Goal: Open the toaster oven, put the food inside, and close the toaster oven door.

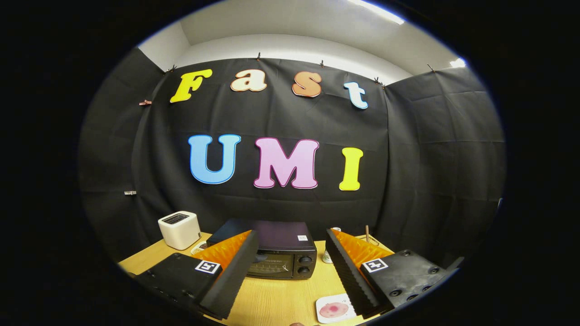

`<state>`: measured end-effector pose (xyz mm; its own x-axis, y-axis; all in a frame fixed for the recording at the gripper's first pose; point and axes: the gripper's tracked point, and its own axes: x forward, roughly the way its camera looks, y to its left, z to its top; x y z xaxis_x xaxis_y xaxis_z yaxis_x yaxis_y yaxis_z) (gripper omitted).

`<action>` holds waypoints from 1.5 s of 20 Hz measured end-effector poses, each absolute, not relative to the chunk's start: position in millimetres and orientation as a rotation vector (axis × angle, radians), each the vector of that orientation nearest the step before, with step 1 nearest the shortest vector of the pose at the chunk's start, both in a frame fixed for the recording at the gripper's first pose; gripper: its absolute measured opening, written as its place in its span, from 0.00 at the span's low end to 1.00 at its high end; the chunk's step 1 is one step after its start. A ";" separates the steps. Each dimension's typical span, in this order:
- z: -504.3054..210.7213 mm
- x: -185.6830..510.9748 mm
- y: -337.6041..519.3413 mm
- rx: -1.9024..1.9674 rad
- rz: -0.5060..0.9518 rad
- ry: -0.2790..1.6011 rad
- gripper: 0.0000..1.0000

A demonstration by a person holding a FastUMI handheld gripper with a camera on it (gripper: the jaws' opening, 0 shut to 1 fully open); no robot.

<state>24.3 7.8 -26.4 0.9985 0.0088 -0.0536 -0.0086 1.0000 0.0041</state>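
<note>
Gripper (290,271) held above the near part of the table, its two fingers spread wide with nothing between them, bare wood showing in the gap; each finger is black with an orange ribbed backing and one square marker tag, two tags in all. Just ahead of the fingers, toward the middle of the table (272,294), sits one black toaster oven (276,253), door closed, glass front facing the gripper, two round knobs stacked on its right side, a small white sticker on top. The left finger's tip overlaps the oven's left front. One white square plate (334,309) with a pinkish round food piece (334,310) lies at the near edge of the table, beside the inner side of the right finger. One white boxy toaster (179,230) stands at the far left corner. One small white cup-like item (327,257) sits just right of the oven, partly hidden by the right finger, kind unclear. A thin stick (367,233) rises near the far right corner. Light wood tabletop, black cloth wall behind and on both sides, white ceiling with a bright light strip above.
</note>
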 end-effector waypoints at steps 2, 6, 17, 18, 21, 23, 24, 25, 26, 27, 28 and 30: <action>-36.3 36.9 15.0 0.014 0.011 0.071 0.98; -65.9 70.6 28.9 0.030 -0.010 0.125 0.98; -177.3 163.6 89.6 0.115 -0.018 0.405 0.98; -184.7 168.0 95.6 0.112 -0.013 0.422 0.98; -205.0 181.0 108.8 0.101 0.004 0.463 0.98; -216.4 186.5 116.7 0.088 0.024 0.484 0.98; -222.8 188.5 119.1 0.074 0.033 0.499 0.98; -227.5 188.5 119.2 0.055 0.032 0.514 0.98; -224.4 194.0 120.6 0.050 0.041 0.494 0.99; -227.7 193.9 124.4 0.056 0.052 0.506 0.99; -229.0 193.3 125.6 0.057 0.060 0.522 0.99; -231.7 192.4 126.8 0.056 0.074 0.536 0.99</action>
